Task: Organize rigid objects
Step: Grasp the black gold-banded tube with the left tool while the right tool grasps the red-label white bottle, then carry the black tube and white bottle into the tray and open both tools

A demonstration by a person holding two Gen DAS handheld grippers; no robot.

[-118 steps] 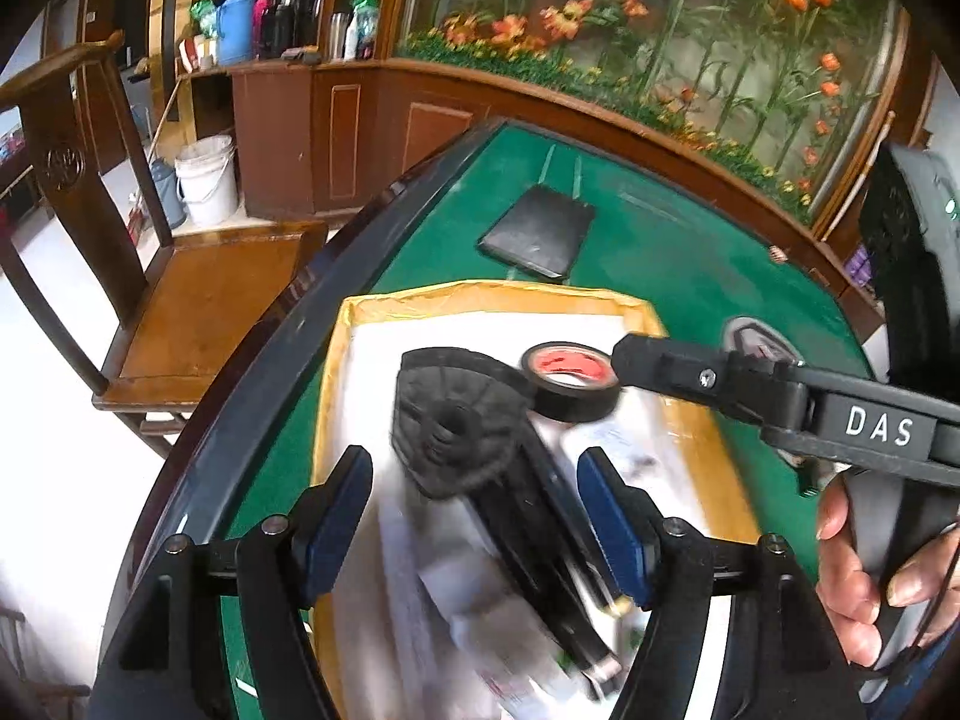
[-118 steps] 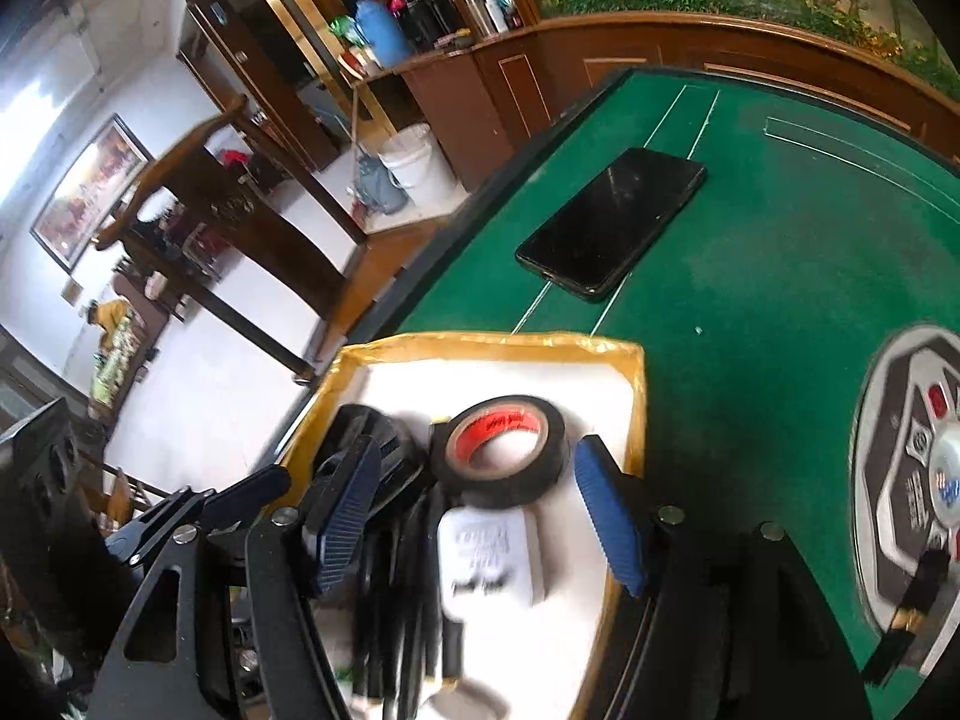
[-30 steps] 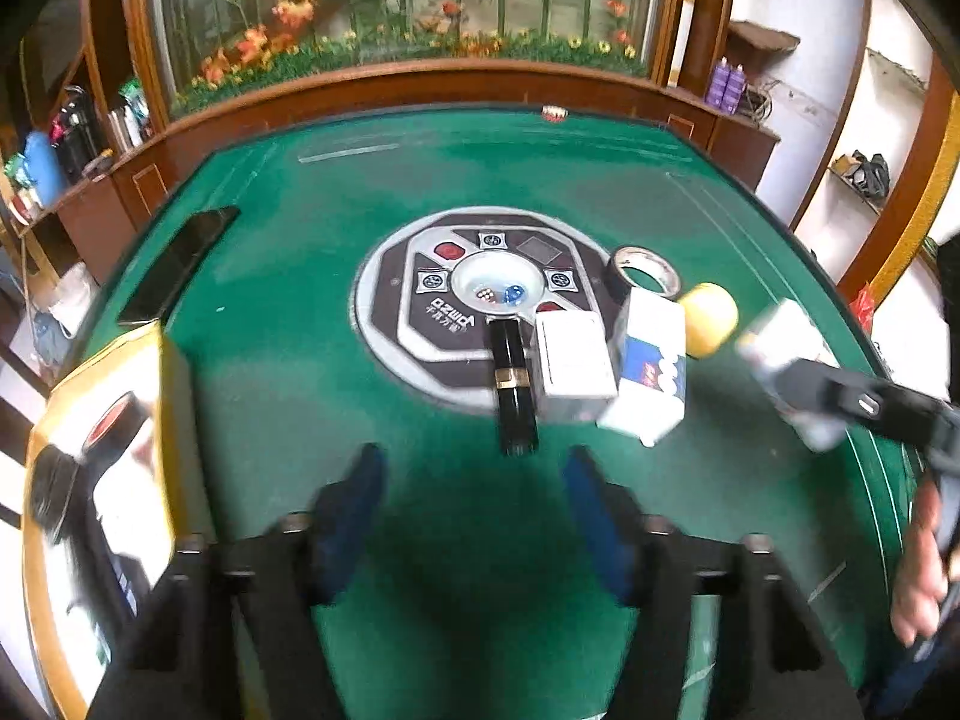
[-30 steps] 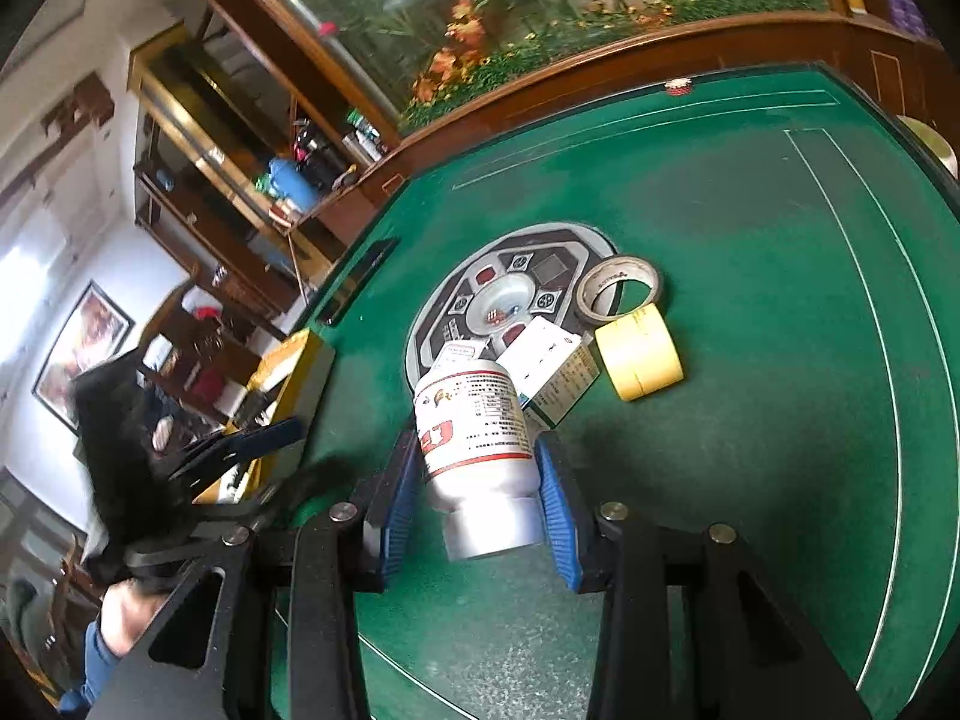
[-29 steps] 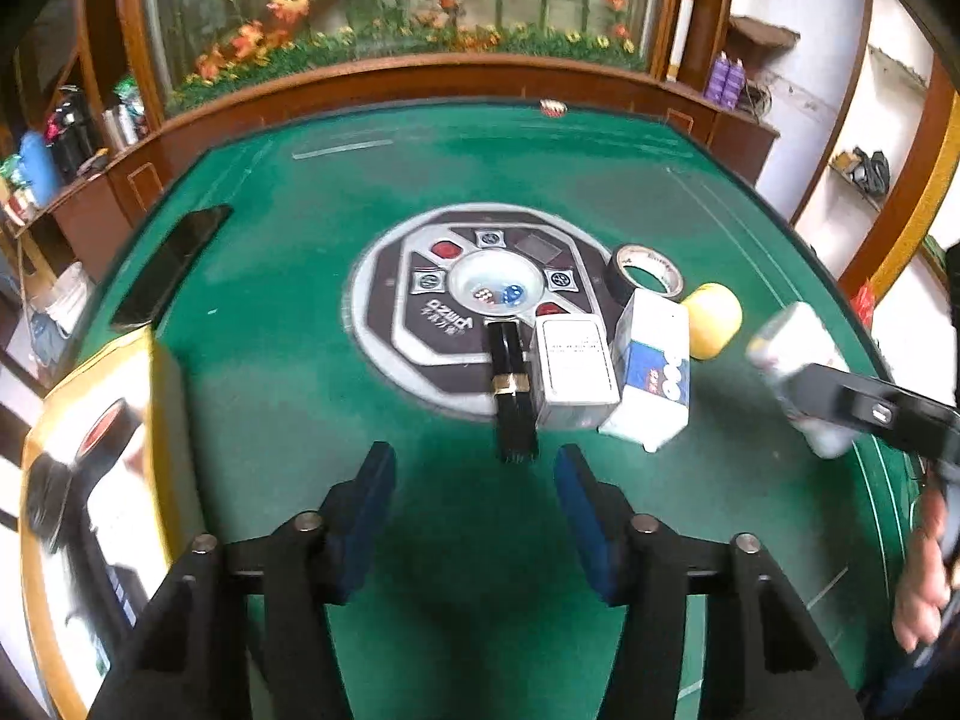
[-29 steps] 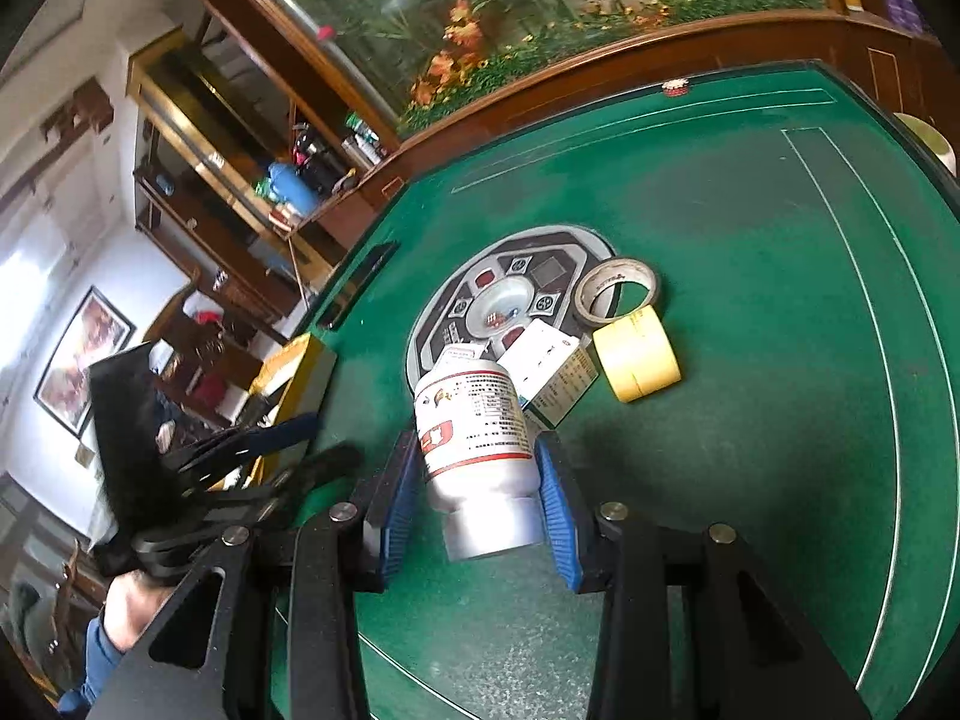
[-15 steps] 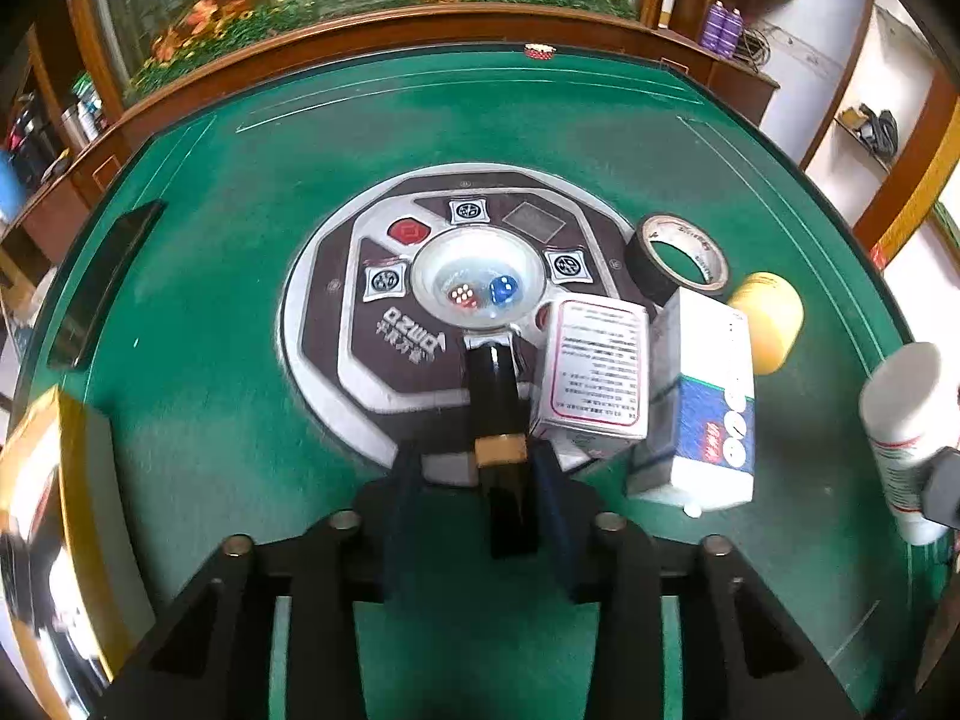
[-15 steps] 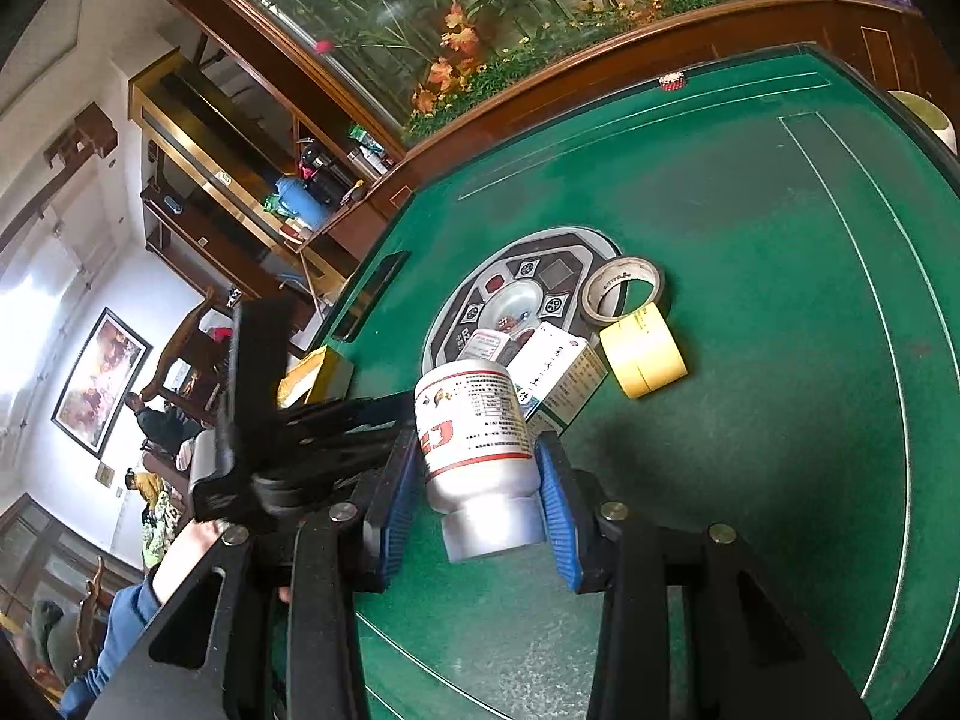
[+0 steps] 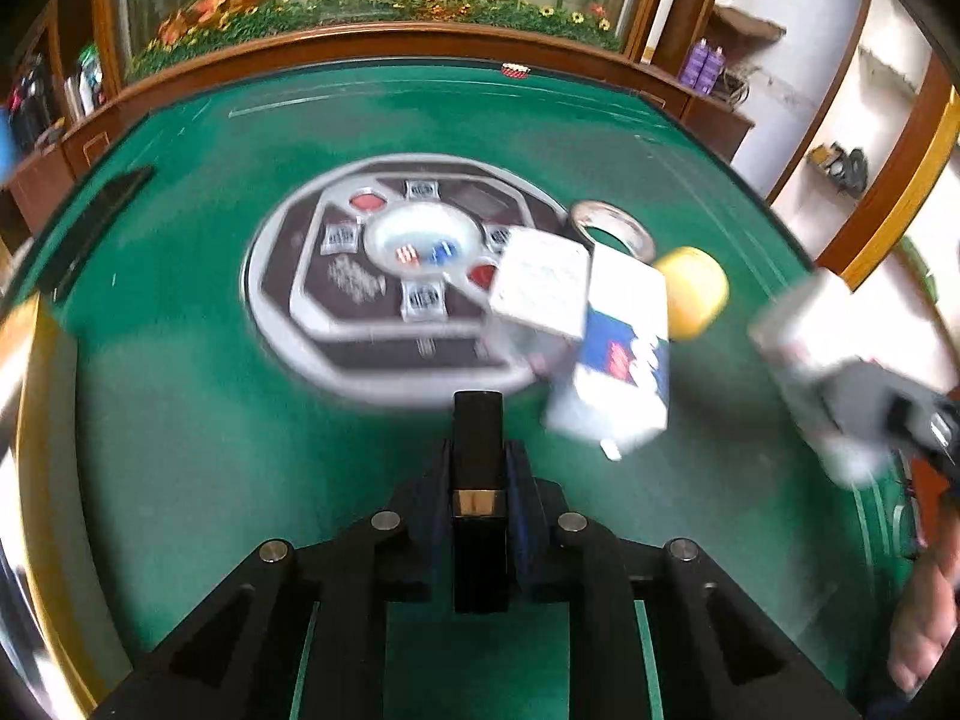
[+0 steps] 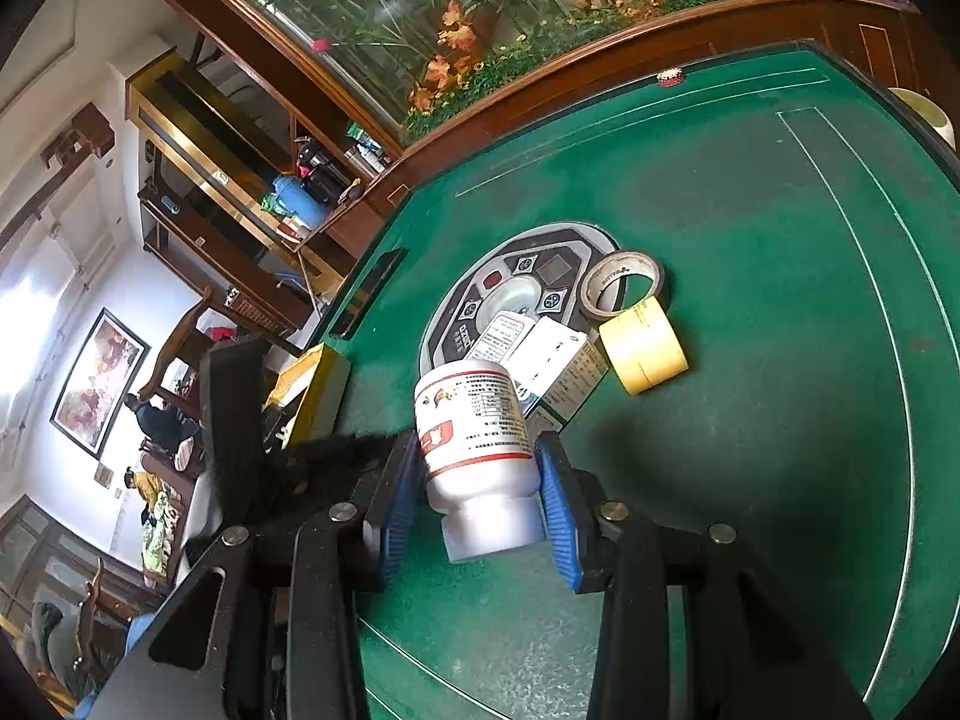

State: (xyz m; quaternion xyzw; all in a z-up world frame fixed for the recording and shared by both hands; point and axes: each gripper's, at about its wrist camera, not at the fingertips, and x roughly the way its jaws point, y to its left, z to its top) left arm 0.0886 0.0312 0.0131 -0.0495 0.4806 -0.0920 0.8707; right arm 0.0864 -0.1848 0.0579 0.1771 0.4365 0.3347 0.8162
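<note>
My left gripper (image 9: pixel 478 468) is shut on a black stick-shaped tube with a gold band (image 9: pixel 478 474), held above the green table in front of the round centre console (image 9: pixel 360 276). My right gripper (image 10: pixel 480 480) is shut on a white bottle with a red label (image 10: pixel 477 438), held above the felt; the bottle also shows blurred in the left wrist view (image 9: pixel 804 348). Two white boxes (image 9: pixel 624 354), a yellow tape roll (image 10: pixel 643 342) and a grey tape ring (image 10: pixel 624 283) lie by the console.
A yellow-rimmed tray (image 10: pixel 312 384) sits at the table's left edge, also at the far left of the left wrist view (image 9: pixel 30 420). A black phone (image 9: pixel 102 204) lies beyond it. A wooden rail (image 9: pixel 420 42) borders the table.
My left gripper closed on the black tube and lifted it off the console edge toward me. The right gripper kept hold of the white bottle, barely moving.
</note>
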